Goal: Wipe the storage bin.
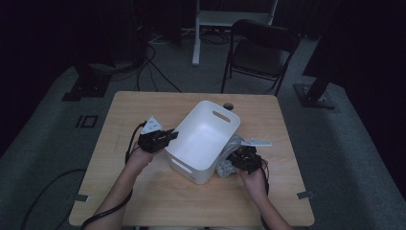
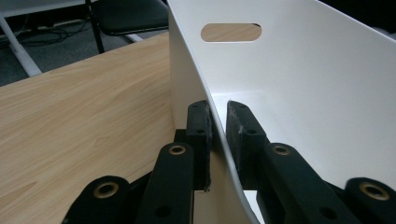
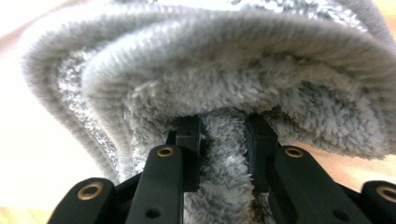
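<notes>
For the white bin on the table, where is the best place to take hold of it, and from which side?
Grip the white bin by its thin upper wall, coming over the rim from the side with one jaw inside and one outside. The left gripper is clamped on it that way. The wall is thin and upright; the slot handle at the far end looks like another option.

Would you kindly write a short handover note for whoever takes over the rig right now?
Left tongs: shut on the side wall of the white bin, one jaw inside and one outside.
Right tongs: shut on a fold of the grey fluffy towel.
Where things are: the bin sits mid-table with nothing visible inside; the towel lies bunched against the bin's right side, on the wood.
Done: both grips are made.
Left, probably: lift the towel over the rim and let it go inside the bin while the left tongs steady it.
</notes>
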Demonstrator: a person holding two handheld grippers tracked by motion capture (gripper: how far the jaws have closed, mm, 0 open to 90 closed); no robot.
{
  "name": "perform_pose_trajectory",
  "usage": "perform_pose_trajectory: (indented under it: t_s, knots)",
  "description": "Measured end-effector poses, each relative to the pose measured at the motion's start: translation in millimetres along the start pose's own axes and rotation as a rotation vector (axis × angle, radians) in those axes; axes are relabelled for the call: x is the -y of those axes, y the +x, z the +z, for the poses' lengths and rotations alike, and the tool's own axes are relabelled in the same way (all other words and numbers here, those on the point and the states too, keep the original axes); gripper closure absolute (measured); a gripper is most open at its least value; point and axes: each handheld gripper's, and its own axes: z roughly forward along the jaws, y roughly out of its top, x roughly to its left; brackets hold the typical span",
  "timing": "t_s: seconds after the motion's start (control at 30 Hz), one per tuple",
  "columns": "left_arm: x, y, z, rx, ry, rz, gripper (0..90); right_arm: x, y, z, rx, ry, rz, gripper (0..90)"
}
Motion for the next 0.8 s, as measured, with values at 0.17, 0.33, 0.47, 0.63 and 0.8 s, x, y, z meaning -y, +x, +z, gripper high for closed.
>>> perform_pose_trajectory:
  t_s: [0.17, 0.33, 0.47, 0.63, 0.8]
  knots:
    - [0.0, 0.3, 0.0, 0.000, 0.000, -0.005, 79.8, 5.7, -7.0, 10.1, 0.012, 0.034, 0.014, 72.4]
    - [0.2, 0.7, 0.1, 0.001, -0.002, -0.009, 79.8, 13.4, -12.6, 23.5, 0.022, 0.084, 0.023, 72.4]
    - [0.2, 1.6, 0.2, 0.001, -0.002, -0.017, 79.1, 15.9, -16.4, 28.6, 0.020, 0.102, 0.036, 72.5]
    - [-0.2, 1.2, 0.2, -0.005, 0.003, -0.011, 79.3, 9.0, -9.0, 13.8, 0.017, 0.062, 0.007, 73.1]
    - [-0.2, 0.6, -0.6, 0.014, 0.009, -0.002, 79.8, -12.9, -0.3, -21.6, -0.008, -0.082, -0.010, 72.9]
